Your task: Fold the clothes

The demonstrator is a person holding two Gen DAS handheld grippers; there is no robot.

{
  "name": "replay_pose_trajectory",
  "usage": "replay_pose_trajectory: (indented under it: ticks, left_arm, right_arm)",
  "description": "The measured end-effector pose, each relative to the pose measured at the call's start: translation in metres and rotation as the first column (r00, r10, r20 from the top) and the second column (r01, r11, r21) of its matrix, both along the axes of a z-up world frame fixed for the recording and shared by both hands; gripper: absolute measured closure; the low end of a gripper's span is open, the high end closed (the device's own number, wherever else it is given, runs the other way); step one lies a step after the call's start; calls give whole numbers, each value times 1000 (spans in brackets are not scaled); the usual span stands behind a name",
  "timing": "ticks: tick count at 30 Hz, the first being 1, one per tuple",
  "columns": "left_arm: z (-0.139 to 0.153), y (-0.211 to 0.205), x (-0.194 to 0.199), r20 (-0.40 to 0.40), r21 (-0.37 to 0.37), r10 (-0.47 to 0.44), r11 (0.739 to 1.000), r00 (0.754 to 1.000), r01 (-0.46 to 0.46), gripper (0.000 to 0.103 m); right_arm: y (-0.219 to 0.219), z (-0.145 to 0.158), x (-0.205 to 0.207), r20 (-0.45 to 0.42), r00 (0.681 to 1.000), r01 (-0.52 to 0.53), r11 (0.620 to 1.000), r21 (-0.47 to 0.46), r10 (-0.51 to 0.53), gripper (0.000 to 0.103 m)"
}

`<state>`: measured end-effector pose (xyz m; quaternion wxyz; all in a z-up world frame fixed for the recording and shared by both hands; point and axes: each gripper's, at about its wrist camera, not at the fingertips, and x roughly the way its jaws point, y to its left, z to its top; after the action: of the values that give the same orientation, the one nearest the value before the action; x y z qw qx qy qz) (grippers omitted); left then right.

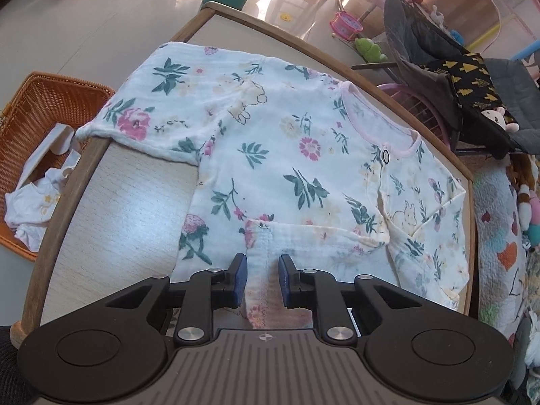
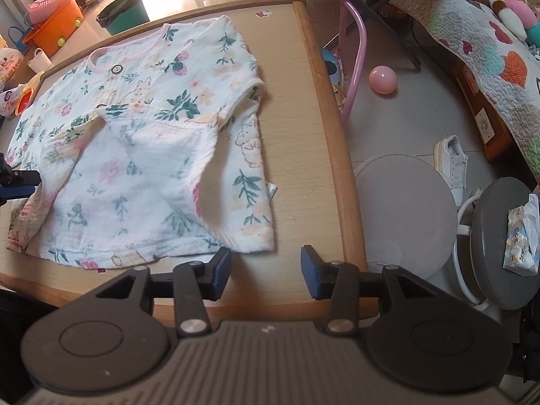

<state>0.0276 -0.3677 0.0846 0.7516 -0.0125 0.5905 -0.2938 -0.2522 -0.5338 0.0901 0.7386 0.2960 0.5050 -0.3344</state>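
The left tool (image 1: 262, 280) is gripping the floral shirt's (image 1: 287, 155) hem, hiding it; right tool (image 2: 266, 271) is hovering wide over the wooden bench (image 2: 303, 141).

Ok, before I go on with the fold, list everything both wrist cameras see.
floral shirt: one, white with pink and green print, flat on table, one sleeve folded in
table: one, pale top, wood rim
wicker basket: one, orange-brown, floor beside table, white clothes inside
bin: one, green, floor beyond table
ball: one, pink, floor
stools: two, grey, round, beside table
shoe: one, white, floor
left hand-held gripper: black, blue pads, closed on shirt edge
right hand-held gripper: same colours, open, empty, over table's near edge
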Motion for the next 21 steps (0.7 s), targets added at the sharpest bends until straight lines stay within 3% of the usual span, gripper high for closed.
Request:
replay_pose_trajectory:
  ticks: [8, 14, 17, 21]
  left_arm:
    - [2, -1, -3, 15, 14, -4, 1000, 1000, 4, 100]
    - [17, -3, -21, 67, -57, -112, 992, 991, 116, 102]
    - [26, -9, -39, 123, -83, -227, 968, 966, 237, 102]
    - [31, -18, -69, 188, -79, -387, 910, 903, 407, 102]
  right_arm:
    - [1, 0, 2, -6, 1000, -9, 1000, -10, 9, 56]
    - [-1, 0, 1, -10, 1000, -1, 1000, -3, 1, 56]
    - [0, 0, 2, -17, 1000, -1, 1000, -3, 1, 56]
    - [1, 0, 3, -28, 1000, -9, 1000, -5, 9, 56]
